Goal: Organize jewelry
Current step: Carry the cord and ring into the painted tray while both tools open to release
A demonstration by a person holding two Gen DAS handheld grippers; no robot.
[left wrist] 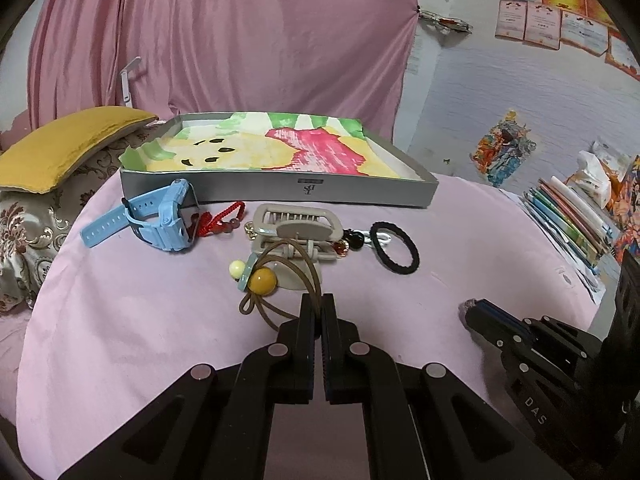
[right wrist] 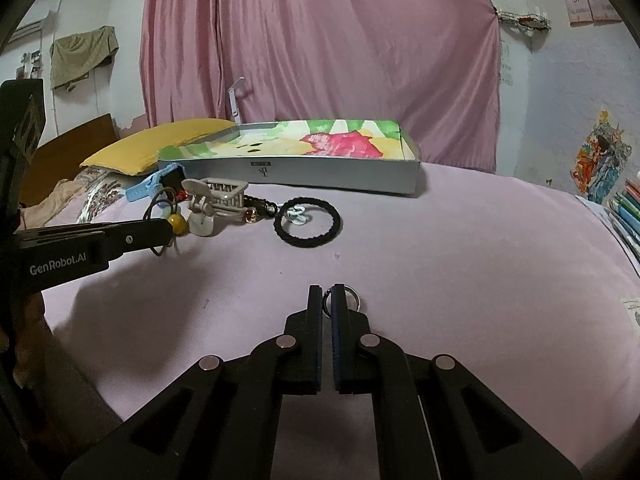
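Meanwhile, on a pink-covered surface, both grippers have their picks in hand. At lower centre of the left wrist view, the left gripper (left wrist: pixel 319 304) is pressed together on the brown cord of a hair tie (left wrist: pixel 280 276) with yellow beads, its loops trailing toward the beige hair claw (left wrist: pixel 296 232). At lower centre of the right wrist view, the right gripper (right wrist: pixel 327 300) pinches a small metal ring (right wrist: pixel 352 300) between its pads. The open tray (left wrist: pixel 280 190), lined with bright paper, sits at mid-frame beyond the blue watch (left wrist: pixel 160 220) and black hair band (left wrist: pixel 394 248). The step appears to be pick-up; next, each item likely needs lifting clear and carrying over the tray's wall.
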